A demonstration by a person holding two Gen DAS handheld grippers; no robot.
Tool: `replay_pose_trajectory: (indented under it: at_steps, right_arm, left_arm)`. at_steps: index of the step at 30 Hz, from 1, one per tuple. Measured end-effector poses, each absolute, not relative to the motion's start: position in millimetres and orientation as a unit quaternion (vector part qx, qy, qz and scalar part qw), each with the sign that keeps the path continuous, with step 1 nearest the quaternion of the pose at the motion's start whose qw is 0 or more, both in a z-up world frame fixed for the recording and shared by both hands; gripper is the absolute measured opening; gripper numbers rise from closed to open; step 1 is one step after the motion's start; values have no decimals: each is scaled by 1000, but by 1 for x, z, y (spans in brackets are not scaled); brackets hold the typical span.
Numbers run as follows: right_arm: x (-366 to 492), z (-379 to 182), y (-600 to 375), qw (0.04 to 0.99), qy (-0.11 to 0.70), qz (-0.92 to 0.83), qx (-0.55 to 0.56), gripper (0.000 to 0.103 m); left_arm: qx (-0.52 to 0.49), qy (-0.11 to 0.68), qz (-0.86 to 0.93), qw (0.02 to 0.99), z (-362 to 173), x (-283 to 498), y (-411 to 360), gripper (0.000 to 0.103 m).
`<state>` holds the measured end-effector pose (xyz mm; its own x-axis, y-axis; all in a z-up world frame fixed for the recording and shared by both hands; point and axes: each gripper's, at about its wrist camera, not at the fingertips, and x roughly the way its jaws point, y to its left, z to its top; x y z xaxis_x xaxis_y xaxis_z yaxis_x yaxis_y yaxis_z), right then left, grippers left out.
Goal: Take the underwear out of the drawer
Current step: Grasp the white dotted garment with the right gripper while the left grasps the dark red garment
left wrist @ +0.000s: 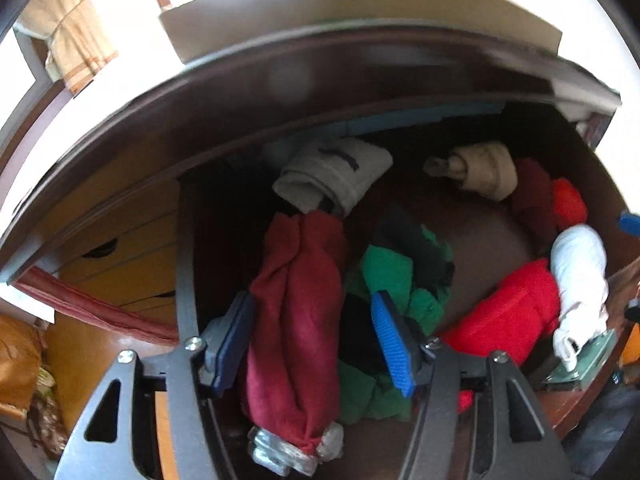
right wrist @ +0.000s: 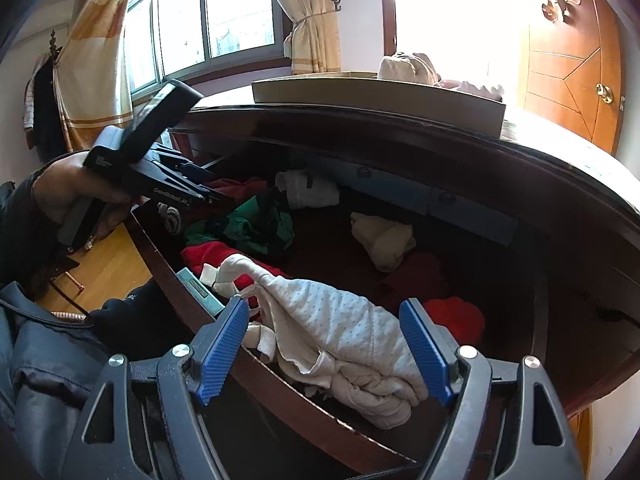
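Drawer (right wrist: 280, 380) of dark wood, open, holding rolled and loose underwear, both grippers at its front edge.

Left gripper (left wrist: 312, 344): jaws partly apart, straddling a dark red roll (left wrist: 296, 320) at the drawer's front left; the pads stand beside the cloth, and whether they press it cannot be told. Right gripper (right wrist: 324, 354): jaws spread wide around a white dotted garment (right wrist: 340, 328) draped over the front edge, its pads just beside the cloth. Other contents: green and black garment (left wrist: 400, 276) mid-drawer, bright red garment (left wrist: 508, 312) toward the front right, grey-white roll (left wrist: 336, 176) and beige roll (left wrist: 480, 176) by the back wall. Flat cardboard box (right wrist: 380, 100) on the top surface above the drawer.
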<state>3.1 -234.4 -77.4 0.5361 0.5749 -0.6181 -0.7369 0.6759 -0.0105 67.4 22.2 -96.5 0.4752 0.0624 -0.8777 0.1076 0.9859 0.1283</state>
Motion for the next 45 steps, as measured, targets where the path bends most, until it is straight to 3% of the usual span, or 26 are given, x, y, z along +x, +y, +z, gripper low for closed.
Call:
replay_pose_trajectory:
  at_steps: [4, 14, 16, 19, 32, 36, 45]
  right_arm:
    - [2, -78, -236, 866, 297, 381, -130, 79]
    - [0, -76, -242, 871, 291, 374, -132, 80]
    - [-1, -71, -248, 875, 281, 371, -128, 80]
    - [0, -63, -257, 880, 272, 367, -129, 80]
    - [52, -67, -242, 833, 346, 388, -190, 79]
    - [57, -70, -228, 811, 361, 402, -224, 67]
    - [74, -86, -203, 727, 430, 454, -284, 67]
  left_arm:
    - [85, 537, -14, 839, -103, 77, 25, 44]
    - [111, 567, -28, 816, -118, 90, 17, 41]
    - [105, 564, -30, 819, -120, 93, 16, 29]
    - [109, 554, -28, 825, -120, 90, 16, 20]
    - [93, 538, -43, 836, -112, 81, 26, 18]
    - [93, 537, -46, 837, -111, 77, 29, 18]
    - [99, 537, -49, 836, -110, 76, 26, 18]
